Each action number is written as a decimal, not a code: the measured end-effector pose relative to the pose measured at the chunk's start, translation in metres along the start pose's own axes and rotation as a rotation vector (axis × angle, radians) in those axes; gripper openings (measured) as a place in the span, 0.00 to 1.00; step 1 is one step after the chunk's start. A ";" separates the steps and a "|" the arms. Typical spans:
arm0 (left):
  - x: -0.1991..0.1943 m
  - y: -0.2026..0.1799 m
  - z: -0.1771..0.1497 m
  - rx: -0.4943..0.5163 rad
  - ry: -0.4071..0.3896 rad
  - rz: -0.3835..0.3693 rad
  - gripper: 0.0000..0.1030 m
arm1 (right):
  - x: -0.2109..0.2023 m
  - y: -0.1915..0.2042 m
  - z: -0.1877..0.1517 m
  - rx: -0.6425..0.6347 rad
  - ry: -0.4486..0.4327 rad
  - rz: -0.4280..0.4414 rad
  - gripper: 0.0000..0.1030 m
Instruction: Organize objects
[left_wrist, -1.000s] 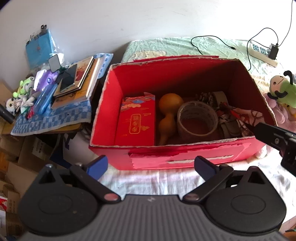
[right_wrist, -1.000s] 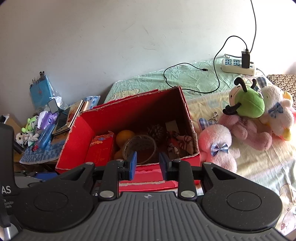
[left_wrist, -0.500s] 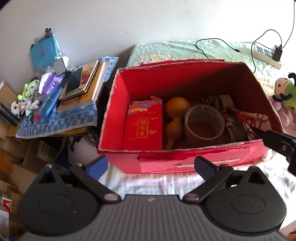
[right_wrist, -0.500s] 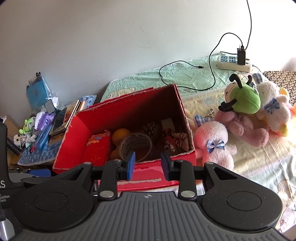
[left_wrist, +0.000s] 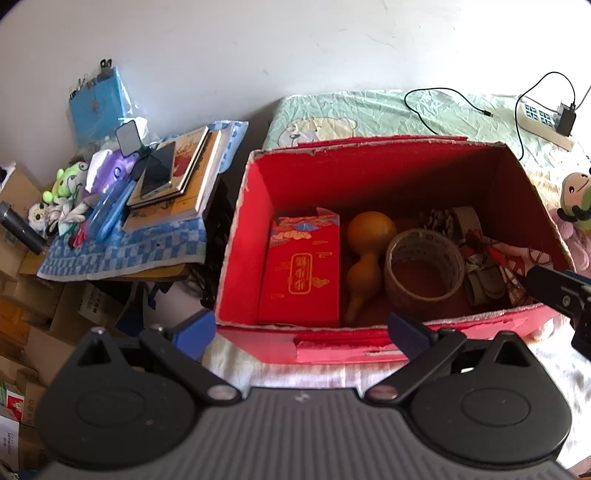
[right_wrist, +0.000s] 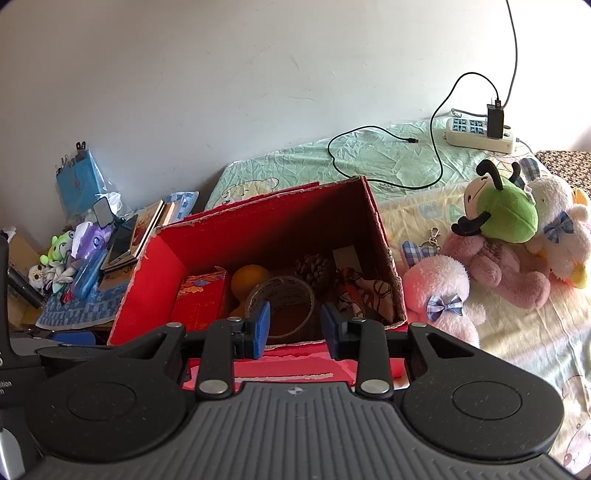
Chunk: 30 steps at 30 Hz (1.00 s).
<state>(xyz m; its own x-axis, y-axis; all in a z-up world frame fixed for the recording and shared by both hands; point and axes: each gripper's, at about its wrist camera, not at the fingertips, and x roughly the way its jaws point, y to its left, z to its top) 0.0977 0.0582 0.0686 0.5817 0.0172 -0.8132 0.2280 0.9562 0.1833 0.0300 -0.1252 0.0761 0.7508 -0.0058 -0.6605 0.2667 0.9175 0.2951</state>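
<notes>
Here the left gripper (left_wrist: 299, 330) hangs just in front of the near wall of an open red cardboard box (left_wrist: 369, 347), its blue-tipped fingers spread wide with nothing between them. The right gripper (right_wrist: 294, 328) sits at the same near wall further to the right, its jaws parted by a moderate gap and likewise empty; in the left wrist view a black part of it pokes in at the right edge. Inside the box, from left to right, lie a red packet with gold print (left_wrist: 301, 273), an orange gourd (left_wrist: 364, 258) just beside it, a roll of clear tape (left_wrist: 423, 267) touching the gourd, and then a jumble of patterned cloth and straps (left_wrist: 484, 258) against the right wall. A pine cone (right_wrist: 314, 267) sits behind the tape roll in the right wrist view. The box rests on a bed with a pale green sheet (right_wrist: 373, 158). To the right of the box lie plush toys: a pink one with a checked bow (right_wrist: 439, 291) nearest the box, a green-headed one (right_wrist: 506, 212) behind it, and a white one (right_wrist: 561, 232) further right. A white power strip (right_wrist: 480, 134) with a black charger and cable rests near the wall. Left of the box, a side surface covered by a blue checked cloth (left_wrist: 122, 251) carries stacked books (left_wrist: 177, 177), a phone on top, and small toys.
</notes>
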 end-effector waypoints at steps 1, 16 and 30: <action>0.001 0.000 0.001 0.001 0.000 0.000 0.97 | 0.001 -0.001 0.001 0.001 0.000 -0.003 0.32; 0.010 -0.010 0.021 0.030 -0.012 -0.011 0.97 | 0.008 -0.007 0.016 0.010 -0.031 -0.024 0.32; 0.032 -0.015 0.038 0.021 0.006 -0.036 0.97 | 0.033 -0.009 0.029 -0.009 -0.008 -0.015 0.32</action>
<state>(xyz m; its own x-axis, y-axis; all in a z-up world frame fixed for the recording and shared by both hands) 0.1424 0.0331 0.0607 0.5683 -0.0149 -0.8227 0.2648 0.9500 0.1657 0.0698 -0.1451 0.0713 0.7514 -0.0226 -0.6595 0.2728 0.9206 0.2793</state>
